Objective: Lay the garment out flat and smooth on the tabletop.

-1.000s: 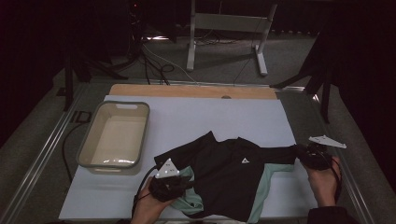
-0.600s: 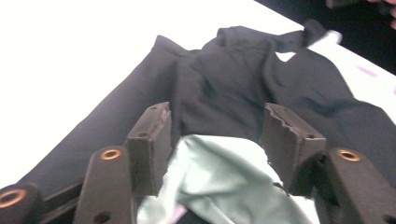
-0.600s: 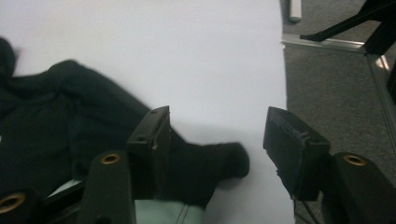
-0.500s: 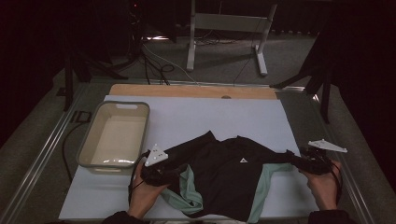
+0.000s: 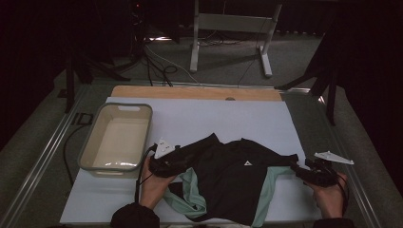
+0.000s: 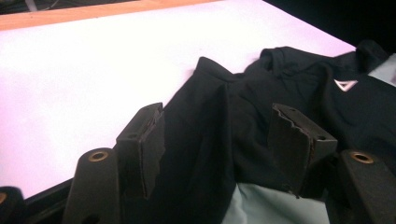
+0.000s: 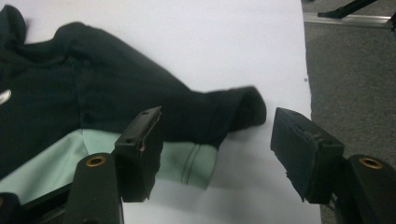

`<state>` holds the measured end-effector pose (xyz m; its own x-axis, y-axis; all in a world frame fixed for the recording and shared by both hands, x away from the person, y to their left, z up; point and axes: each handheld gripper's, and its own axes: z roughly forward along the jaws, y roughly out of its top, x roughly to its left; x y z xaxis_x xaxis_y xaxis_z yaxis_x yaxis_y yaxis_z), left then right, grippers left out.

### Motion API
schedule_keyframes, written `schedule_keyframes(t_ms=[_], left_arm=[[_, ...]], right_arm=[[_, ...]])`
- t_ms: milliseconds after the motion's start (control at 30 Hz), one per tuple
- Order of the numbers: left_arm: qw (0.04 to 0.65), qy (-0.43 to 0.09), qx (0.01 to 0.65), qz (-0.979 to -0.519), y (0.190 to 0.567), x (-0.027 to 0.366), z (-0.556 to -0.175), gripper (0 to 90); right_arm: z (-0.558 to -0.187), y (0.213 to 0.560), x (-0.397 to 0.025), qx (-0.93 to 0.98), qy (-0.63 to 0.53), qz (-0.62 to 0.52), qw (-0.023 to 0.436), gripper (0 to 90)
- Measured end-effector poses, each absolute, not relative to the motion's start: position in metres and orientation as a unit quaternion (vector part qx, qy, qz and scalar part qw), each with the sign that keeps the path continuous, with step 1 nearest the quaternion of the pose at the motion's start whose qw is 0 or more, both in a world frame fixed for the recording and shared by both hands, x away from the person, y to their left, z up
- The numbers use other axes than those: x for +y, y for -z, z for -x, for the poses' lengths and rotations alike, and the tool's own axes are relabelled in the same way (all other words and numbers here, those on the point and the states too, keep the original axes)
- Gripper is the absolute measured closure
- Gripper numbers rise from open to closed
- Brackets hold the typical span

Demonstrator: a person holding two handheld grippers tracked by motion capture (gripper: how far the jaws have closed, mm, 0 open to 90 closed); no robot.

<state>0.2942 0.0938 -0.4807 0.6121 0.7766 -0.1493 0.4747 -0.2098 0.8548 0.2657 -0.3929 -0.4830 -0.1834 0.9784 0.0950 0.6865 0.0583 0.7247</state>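
A black shirt (image 5: 237, 183) with mint-green side panels lies spread across the lower centre of the high view, on the white table cover (image 5: 199, 118). A small pale triangle logo (image 5: 246, 163) sits near its middle. In the left gripper view the same shirt (image 6: 261, 116) fills the centre and right of the frame, rumpled, with a raised fold running up between the jaws.

The left gripper (image 5: 173, 164) lies at the shirt's left edge, lower left of centre in the high view, held by the left hand (image 5: 152, 183). In its own view the left gripper (image 6: 219, 149) stands released, its 2 jaws wide apart with black cloth between them but not pinched.

The right gripper (image 5: 309, 172) sits at the lower right of the high view, at the sleeve end, held by the right hand (image 5: 328, 194). In its own view the right gripper (image 7: 217, 154) is likewise released: the sleeve cuff (image 7: 243, 109) lies between the 2 spread jaws, touching neither.

A beige plastic tub (image 5: 90, 152) stands at the left of the table, just beside the left gripper.
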Motion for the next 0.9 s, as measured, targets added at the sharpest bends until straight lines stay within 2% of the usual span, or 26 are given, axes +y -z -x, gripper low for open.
schedule_keyframes(t_ms=[333, 567, 900], left_arm=[[0.445, -0.170, 0.432, -0.766, 0.492, 0.082, -0.323, 37.6], [0.426, -0.156, 0.439, -0.776, 0.507, 0.074, -0.341, 37.7], [0.403, -0.148, 0.459, -0.778, 0.523, 0.072, -0.354, 33.4]], right_arm=[[-0.264, 0.489, -0.392, 0.696, -0.327, -0.600, 0.219, 34.1], [-0.264, 0.490, -0.392, 0.698, -0.330, -0.597, 0.217, 33.3], [-0.264, 0.492, -0.392, 0.703, -0.334, -0.590, 0.213, 32.2]])
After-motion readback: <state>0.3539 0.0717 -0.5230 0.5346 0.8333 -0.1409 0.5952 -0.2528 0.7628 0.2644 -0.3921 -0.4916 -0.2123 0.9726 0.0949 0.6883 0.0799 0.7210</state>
